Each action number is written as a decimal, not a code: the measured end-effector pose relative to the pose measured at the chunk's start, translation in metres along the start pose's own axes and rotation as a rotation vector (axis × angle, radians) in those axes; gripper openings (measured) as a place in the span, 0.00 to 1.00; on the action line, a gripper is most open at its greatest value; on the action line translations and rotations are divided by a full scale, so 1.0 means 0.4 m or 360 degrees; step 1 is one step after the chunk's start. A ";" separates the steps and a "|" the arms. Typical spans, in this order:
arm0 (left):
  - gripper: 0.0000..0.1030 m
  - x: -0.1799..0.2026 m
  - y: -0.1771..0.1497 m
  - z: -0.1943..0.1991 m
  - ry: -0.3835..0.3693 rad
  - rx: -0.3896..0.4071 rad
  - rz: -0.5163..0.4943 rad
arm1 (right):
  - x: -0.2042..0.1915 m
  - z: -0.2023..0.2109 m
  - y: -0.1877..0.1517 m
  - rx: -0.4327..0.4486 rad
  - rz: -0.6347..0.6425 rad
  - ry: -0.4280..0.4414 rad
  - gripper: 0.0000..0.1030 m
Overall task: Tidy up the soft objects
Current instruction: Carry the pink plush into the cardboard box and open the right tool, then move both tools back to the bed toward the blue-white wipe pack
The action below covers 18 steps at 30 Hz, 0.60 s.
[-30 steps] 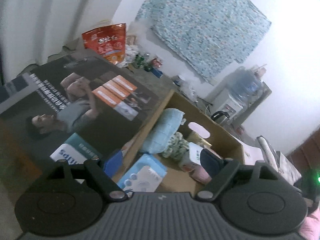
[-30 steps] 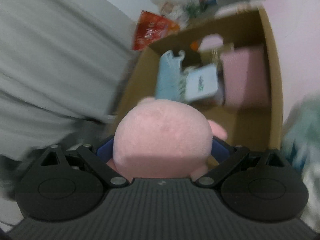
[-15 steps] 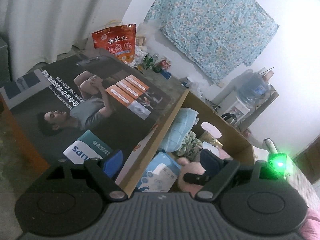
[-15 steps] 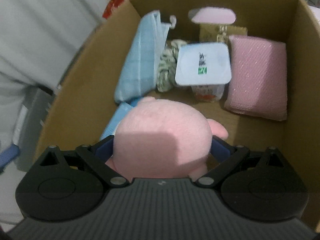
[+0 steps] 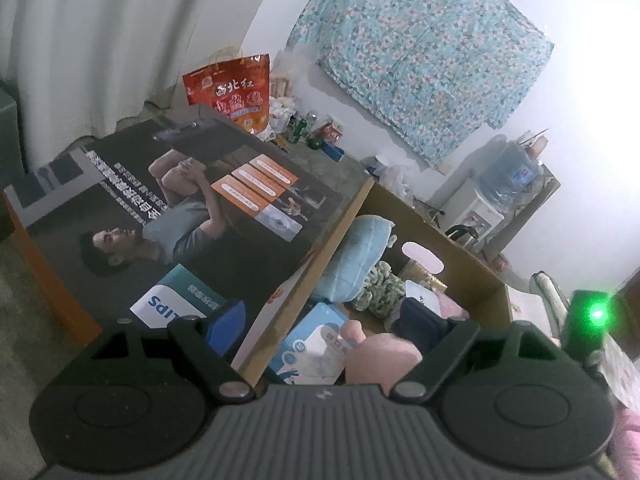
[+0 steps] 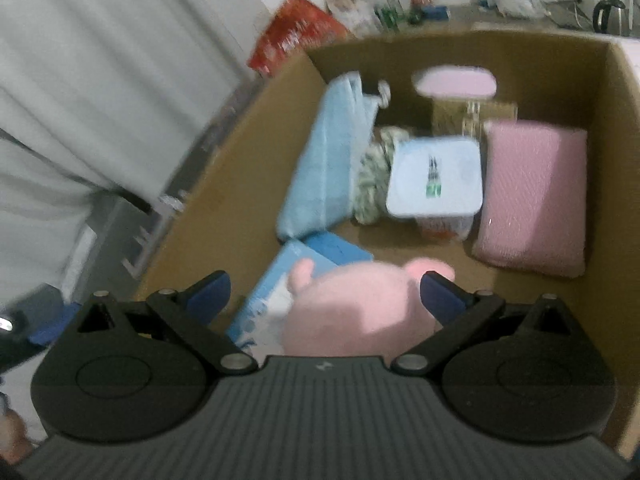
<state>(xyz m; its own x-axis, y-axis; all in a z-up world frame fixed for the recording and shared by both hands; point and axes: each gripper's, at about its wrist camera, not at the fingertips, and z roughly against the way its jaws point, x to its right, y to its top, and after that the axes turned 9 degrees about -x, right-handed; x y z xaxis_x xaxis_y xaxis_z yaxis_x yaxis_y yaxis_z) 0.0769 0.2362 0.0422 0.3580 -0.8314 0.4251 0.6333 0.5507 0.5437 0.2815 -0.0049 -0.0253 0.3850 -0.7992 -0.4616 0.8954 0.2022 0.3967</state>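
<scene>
Cardboard box is mostly loaded, so we judge the task well along. Inside, largest first: blue folded cloth standing along the wall at 9 o'clock, pink cushion at 3 o'clock, pink plush at 6 o'clock, white-lidded tub in the middle, blue-white packet at 7 o'clock partly under the plush, patterned green cloth wedged between blue cloth and tub. Something tan sits at the far wall at 12 o'clock; we can't tell what.

Plush is down in the box, near edge. Whether it rests fully on the floor of the box we can't tell; the frame is blurred.

Right gripper: jaws released and spread. The plush sits between them, off toward the 3 o'clock finger, with a clear gap at the 9 o'clock finger. At the other pad contact is unclear, but no squeeze shows.

Left gripper: jaws wide apart and holding nothing, hovering over the box's near corner. The plush top shows just inside its 3 o'clock finger.

Left to do, as we read it: back the right gripper out clear of the plush. We see no further loose soft items for certain; a pink patch at the left view's 4 o'clock edge is unidentifiable.
</scene>
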 end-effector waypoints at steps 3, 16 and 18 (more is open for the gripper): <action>0.83 0.017 -0.009 0.016 -0.0007 0.0016 -0.0021 | 0.005 0.074 0.000 0.0103 -0.0003 0.0067 0.99; 0.94 0.189 -0.129 0.087 -0.0166 0.0044 -0.0359 | 0.183 0.518 -0.211 0.0587 -0.0057 0.0296 0.99; 0.94 0.232 -0.160 0.086 -0.0202 0.0022 -0.0454 | 0.242 0.574 -0.278 0.0656 -0.0103 0.0267 0.99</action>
<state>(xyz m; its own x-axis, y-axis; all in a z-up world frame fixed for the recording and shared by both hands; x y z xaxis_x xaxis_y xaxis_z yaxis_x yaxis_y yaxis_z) 0.0460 0.1263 0.0717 0.0779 -0.9370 0.3405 0.6864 0.2981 0.6633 0.1679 -0.2346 0.0683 0.3929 -0.6929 -0.6046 0.7678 -0.1147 0.6303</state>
